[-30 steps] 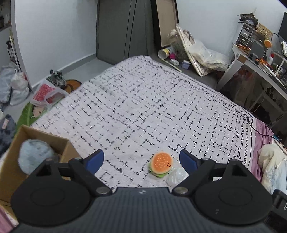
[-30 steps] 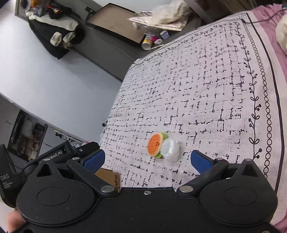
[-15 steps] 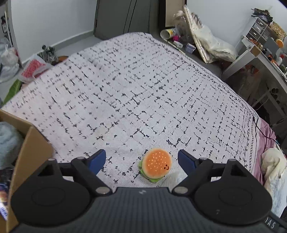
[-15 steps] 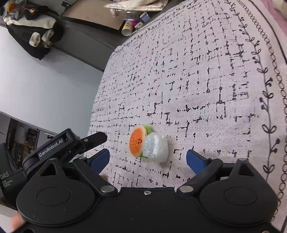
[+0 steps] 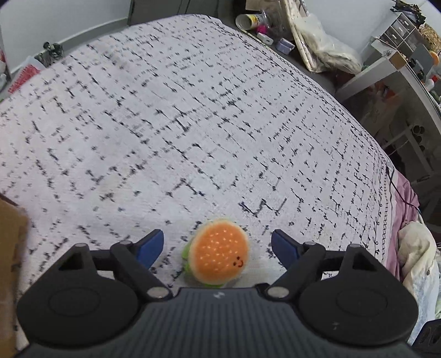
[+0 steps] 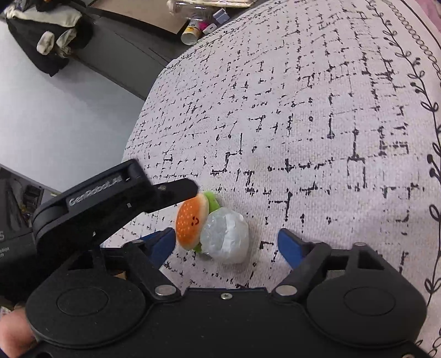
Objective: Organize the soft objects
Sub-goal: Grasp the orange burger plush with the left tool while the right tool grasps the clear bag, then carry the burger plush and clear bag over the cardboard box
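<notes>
Two claws, the left claw (image 5: 217, 246) and right claw (image 6: 226, 242), are spread wide around the burger toy (image 5: 219, 254) on the bed (image 5: 193, 124), so next we squeeze it softly.

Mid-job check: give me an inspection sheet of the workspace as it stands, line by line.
Surface: bedspread, white with black dashes, vine border at the edge.
Job's things: burger plush and silvery wrapped ball lie on the spread, touching each other. Cardboard box only at the left edge of the left view.
Clutter: cup and small items on the floor past the bed's far end.
Grippers: left tool open, fingers either side of the burger, not closed on it. Right tool open, the pair of toys between its fingers.
Cables: dark cable over the bed's right edge.
Surroundings: desk, cream bedding, dark clothes.
</notes>
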Demonstrator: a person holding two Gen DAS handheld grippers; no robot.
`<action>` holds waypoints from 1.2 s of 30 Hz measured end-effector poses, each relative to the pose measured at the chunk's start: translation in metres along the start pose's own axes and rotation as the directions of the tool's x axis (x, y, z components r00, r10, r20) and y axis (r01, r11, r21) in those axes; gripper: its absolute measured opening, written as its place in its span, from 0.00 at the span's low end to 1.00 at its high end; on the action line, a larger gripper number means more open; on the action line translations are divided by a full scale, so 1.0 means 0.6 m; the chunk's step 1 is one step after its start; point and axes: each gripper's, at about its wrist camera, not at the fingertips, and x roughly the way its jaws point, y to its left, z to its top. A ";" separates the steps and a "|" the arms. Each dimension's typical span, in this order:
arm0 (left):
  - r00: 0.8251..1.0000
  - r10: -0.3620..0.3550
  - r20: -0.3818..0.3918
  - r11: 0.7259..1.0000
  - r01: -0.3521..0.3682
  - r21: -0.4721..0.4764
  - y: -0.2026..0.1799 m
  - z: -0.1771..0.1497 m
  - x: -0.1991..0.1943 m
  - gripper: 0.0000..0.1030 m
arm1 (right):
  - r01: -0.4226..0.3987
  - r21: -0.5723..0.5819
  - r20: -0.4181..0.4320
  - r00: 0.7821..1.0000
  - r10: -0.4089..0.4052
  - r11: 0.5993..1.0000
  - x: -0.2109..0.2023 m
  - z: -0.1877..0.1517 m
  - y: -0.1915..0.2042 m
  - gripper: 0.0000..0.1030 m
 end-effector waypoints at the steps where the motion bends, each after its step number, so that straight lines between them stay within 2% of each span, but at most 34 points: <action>1: 1.000 -0.010 -0.009 1.000 0.010 0.002 -0.001 -0.002 0.006 0.78 | 0.011 -0.009 0.000 1.000 -0.011 1.000 0.003 -0.001 0.000 0.57; 2: 1.000 -0.016 -0.016 1.000 0.016 0.002 0.000 -0.004 0.009 0.74 | 0.015 -0.010 -0.002 1.000 -0.015 1.000 0.005 0.000 -0.001 0.52; 3: 1.000 -0.019 -0.022 1.000 0.019 -0.002 0.001 -0.006 0.013 0.71 | 0.021 -0.009 -0.003 1.000 -0.021 1.000 0.008 0.000 -0.002 0.41; 4: 0.999 -0.023 -0.031 1.000 0.022 -0.014 0.004 -0.008 0.018 0.64 | 0.026 -0.004 -0.007 1.000 -0.026 1.000 0.011 0.001 -0.005 0.31; 6: 0.998 -0.030 -0.051 0.999 0.028 -0.032 0.012 -0.013 0.027 0.50 | 0.029 0.004 -0.009 1.000 -0.029 1.000 0.017 0.003 -0.007 0.30; 9: 0.999 -0.021 -0.037 1.000 0.022 0.009 0.010 -0.018 0.024 0.42 | 0.040 -0.015 -0.002 0.999 -0.040 0.999 0.011 0.000 -0.001 0.30; 11: 0.999 -0.042 -0.034 0.999 0.042 0.010 0.012 -0.019 0.019 0.39 | 0.051 -0.037 0.010 0.999 -0.051 0.998 0.004 -0.002 0.005 0.30; 26: 0.998 -0.032 0.059 0.999 0.031 0.031 0.033 -0.036 -0.075 0.37 | -0.007 -0.107 0.049 0.999 0.013 0.994 -0.040 -0.003 0.046 0.30; 36: 0.993 -0.009 0.122 0.999 0.003 0.043 0.058 -0.045 -0.159 0.37 | -0.095 -0.158 0.075 0.991 0.108 0.983 -0.083 -0.002 0.094 0.30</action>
